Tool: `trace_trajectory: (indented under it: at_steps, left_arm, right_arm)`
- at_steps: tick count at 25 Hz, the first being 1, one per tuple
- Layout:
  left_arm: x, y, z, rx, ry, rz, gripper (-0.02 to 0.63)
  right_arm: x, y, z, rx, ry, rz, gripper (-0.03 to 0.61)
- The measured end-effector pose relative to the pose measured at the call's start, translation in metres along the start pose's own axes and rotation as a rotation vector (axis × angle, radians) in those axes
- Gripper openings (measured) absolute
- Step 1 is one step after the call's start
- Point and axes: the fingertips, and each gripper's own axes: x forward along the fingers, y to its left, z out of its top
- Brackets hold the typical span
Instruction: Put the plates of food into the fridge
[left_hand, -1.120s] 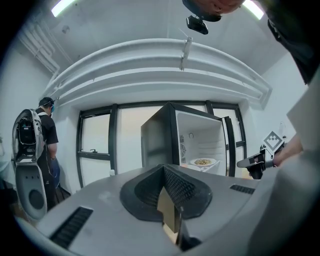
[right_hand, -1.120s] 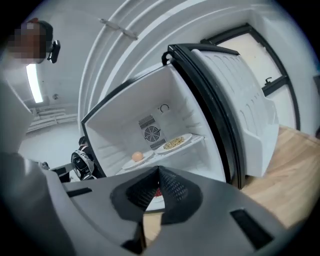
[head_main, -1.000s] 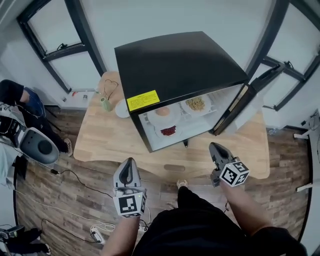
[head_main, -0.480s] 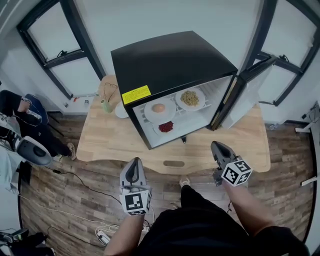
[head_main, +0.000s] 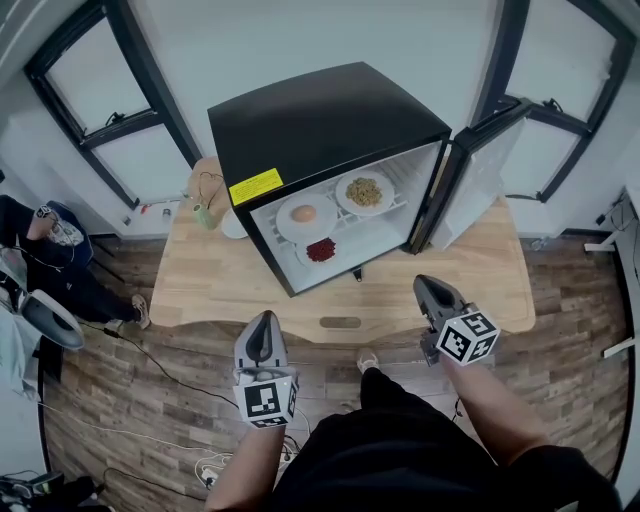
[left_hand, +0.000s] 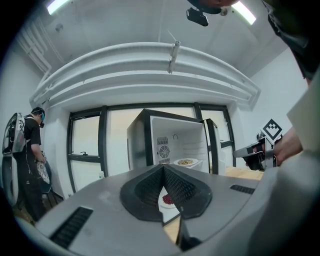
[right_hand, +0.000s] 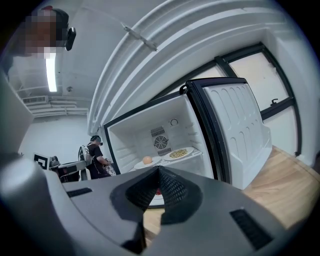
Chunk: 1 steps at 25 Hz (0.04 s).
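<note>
Plates of food, three in number, found inside the fridge at upper centre of the head view: plate with a round orange item and plate of noodles side by side on the upper shelf, plate of red food lower down, nearer the opening. Door swung wide to the right. Fridge seated on the wooden bench. Further white dish on the bench just beside the fridge's left wall, mostly hidden; contents not determinable. Left claw and right claw both clenched on nothing, held at lower centre, well apart from the fridge. Judged of the plates: stiff, smooth-glazed, breakable, fairly light; loose food liable to slide if tipped. Best taken at the bare rim nearest the opening, one jaw above and one below, kept level. Loading judged complete or nearly so, pending the hidden dish; door not yet closed.
</note>
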Motion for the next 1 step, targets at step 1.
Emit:
trace_trajectory:
  at_steps: [1]
  left_arm:
    - [0.0016,-0.0008,0.0024,-0.002,0.000,0.000,0.005]
  right_arm:
    - [0.0003,-0.0004,0.0032,-0.001,0.001,0.000,0.021]
